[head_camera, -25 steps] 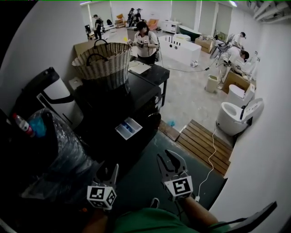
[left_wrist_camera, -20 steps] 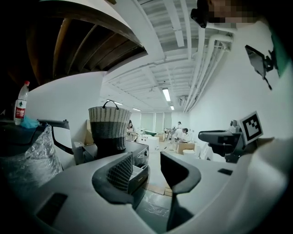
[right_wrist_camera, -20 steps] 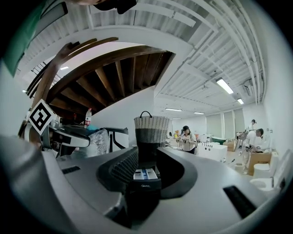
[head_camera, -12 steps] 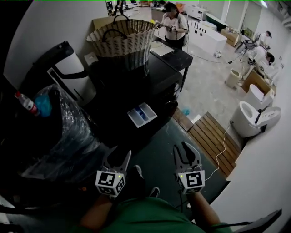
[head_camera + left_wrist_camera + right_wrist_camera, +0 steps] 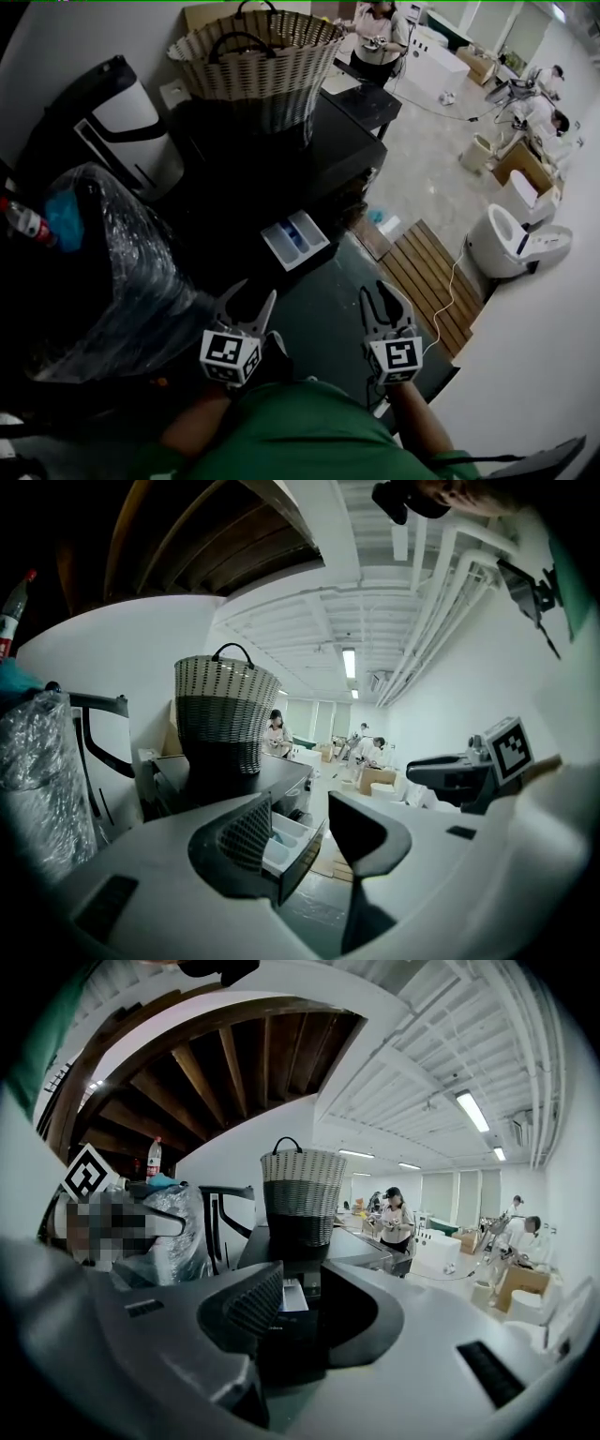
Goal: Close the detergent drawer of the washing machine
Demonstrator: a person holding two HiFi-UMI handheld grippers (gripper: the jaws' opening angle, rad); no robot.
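Note:
The black washing machine stands ahead of me. Its white detergent drawer is pulled out from the front. My left gripper is below the drawer and slightly to its left, with the jaws apart and empty. In the left gripper view the drawer shows through the gap of the left gripper. My right gripper is below and to the right of the drawer, also open and holding nothing. In the right gripper view the drawer lies beyond the right gripper. Neither gripper touches the drawer.
A wicker basket sits on top of the machine. A plastic-wrapped bundle crowds the left side. To the right are a wooden platform, a white cable and a toilet. People stand in the far room.
Both grippers have moved forward and down toward the washing machine's front, side by side. The drawer now shows nearer and is still pulled out.

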